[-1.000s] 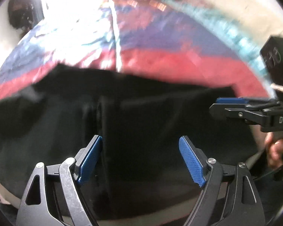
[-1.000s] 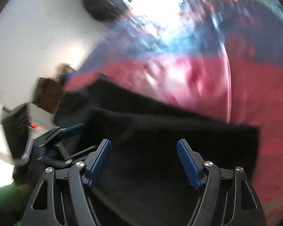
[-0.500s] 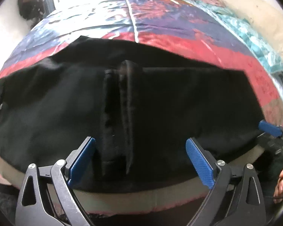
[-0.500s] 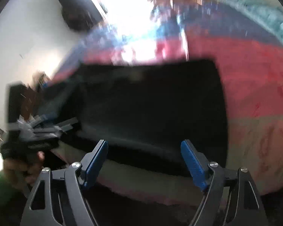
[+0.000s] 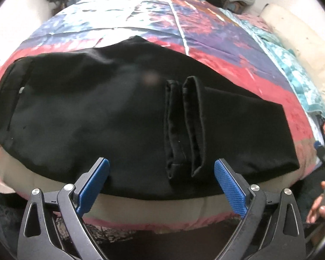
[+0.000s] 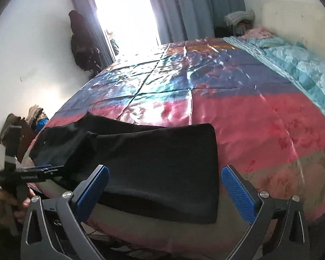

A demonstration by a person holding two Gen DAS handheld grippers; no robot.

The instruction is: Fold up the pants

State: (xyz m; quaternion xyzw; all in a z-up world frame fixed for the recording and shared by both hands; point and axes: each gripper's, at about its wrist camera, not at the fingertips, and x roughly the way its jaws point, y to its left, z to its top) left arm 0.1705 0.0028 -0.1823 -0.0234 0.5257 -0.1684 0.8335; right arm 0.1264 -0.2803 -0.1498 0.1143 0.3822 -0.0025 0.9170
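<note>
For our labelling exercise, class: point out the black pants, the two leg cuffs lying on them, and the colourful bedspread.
black pants [image 5: 75, 112]: left wrist view, flat dark cloth left of the cuffs.
leg cuffs [image 5: 185, 127]: left wrist view, between the two hemmed ends.
bedspread [image 6: 260, 117]: right wrist view, bare red band right of the pants.

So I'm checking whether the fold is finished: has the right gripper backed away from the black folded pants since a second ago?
Yes. The right gripper has pulled back off the black folded pants toward the bed's near edge, its jaws opening, empty.

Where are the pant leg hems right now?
In the left wrist view, the hems lie on top of the black pants, right of centre, near the bed's front edge.
</note>
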